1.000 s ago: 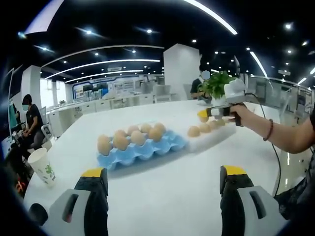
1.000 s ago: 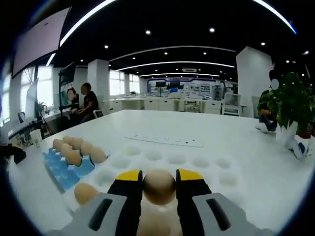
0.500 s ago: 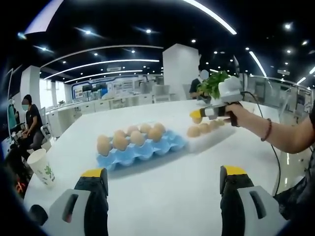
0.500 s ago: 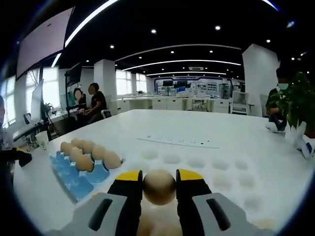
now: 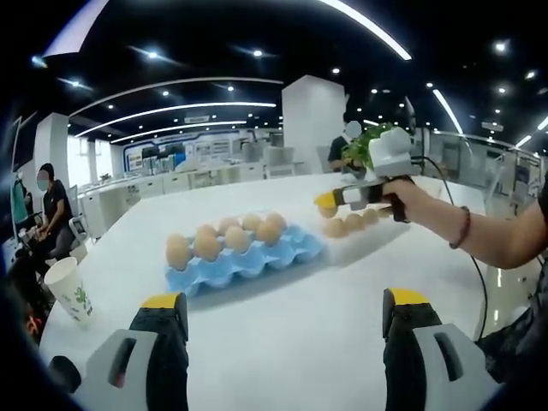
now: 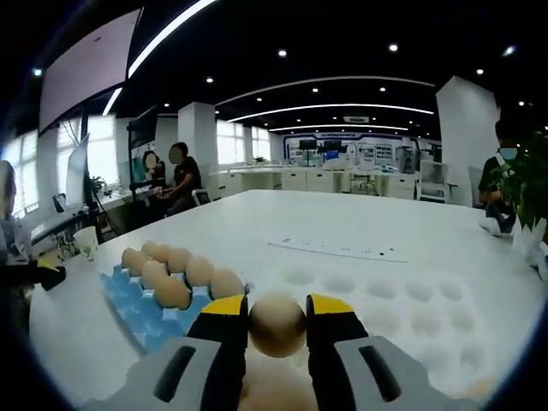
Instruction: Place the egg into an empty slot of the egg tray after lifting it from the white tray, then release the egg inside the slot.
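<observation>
In the right gripper view my right gripper is shut on a brown egg, held above the table. To its left lies the blue egg tray with several eggs, and the white tray with round hollows spreads to the right. The left gripper view has my left gripper open and empty over bare table. Beyond it sits the blue egg tray, and the right gripper hovers with the egg just past that tray's right end, above the eggs on the white tray.
A paper cup stands at the table's left edge. A potted plant stands at the far end behind the right gripper. People sit at desks beyond the table. A person's arm reaches in from the right.
The right gripper has carried the egg up and leftward from the white tray toward the blue egg tray. The left gripper has stayed still.
</observation>
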